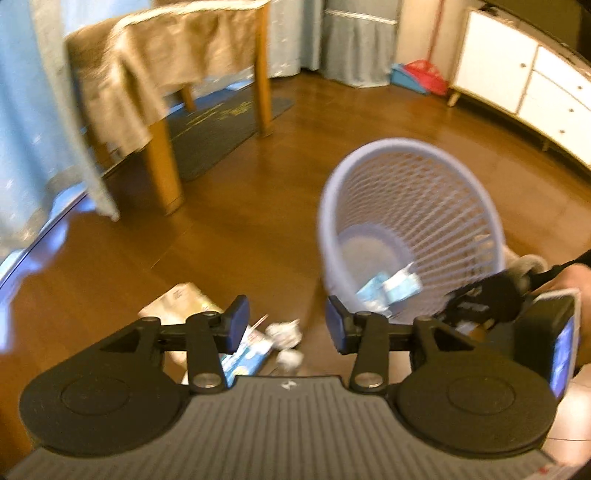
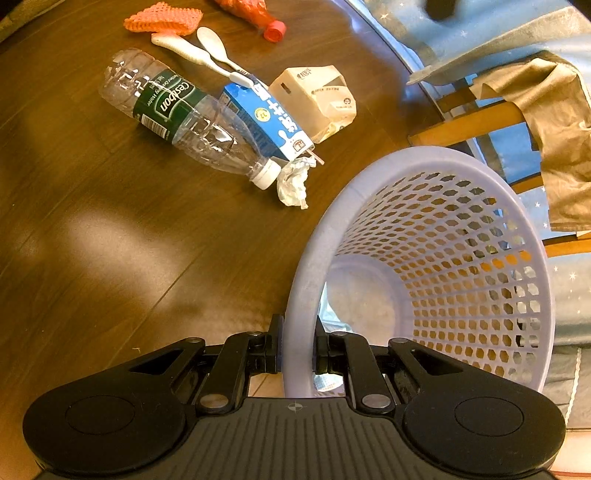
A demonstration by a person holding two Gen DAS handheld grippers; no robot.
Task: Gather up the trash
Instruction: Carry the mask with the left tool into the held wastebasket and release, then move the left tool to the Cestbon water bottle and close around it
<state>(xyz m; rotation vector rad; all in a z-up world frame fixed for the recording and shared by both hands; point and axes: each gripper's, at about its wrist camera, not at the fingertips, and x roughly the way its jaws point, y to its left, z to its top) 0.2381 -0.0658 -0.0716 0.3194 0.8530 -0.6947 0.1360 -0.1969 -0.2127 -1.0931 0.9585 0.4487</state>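
Note:
My left gripper [image 1: 286, 322] hangs open over the wooden floor with nothing between its pads. Below it lie a crumpled white paper ball [image 1: 284, 332], a blue milk carton [image 1: 245, 356] and a beige carton [image 1: 181, 299]. The lavender mesh basket [image 1: 410, 206] is tilted toward me, with a blue-and-white wrapper [image 1: 391, 288] inside. My right gripper [image 2: 298, 350] is shut on the basket's rim [image 2: 295, 295]. In the right wrist view the same pile shows a clear plastic bottle [image 2: 184, 118], the blue carton [image 2: 266, 118], the beige carton [image 2: 317, 99] and the paper ball [image 2: 293, 182].
A white toothbrush and spoon [image 2: 207, 55], an orange mesh piece [image 2: 162, 18] and a red-capped orange bottle [image 2: 258, 14] lie farther off. A cloth-draped wooden table [image 1: 166, 74], a dark mat [image 1: 214, 129], curtains and a white cabinet [image 1: 524, 81] ring the floor.

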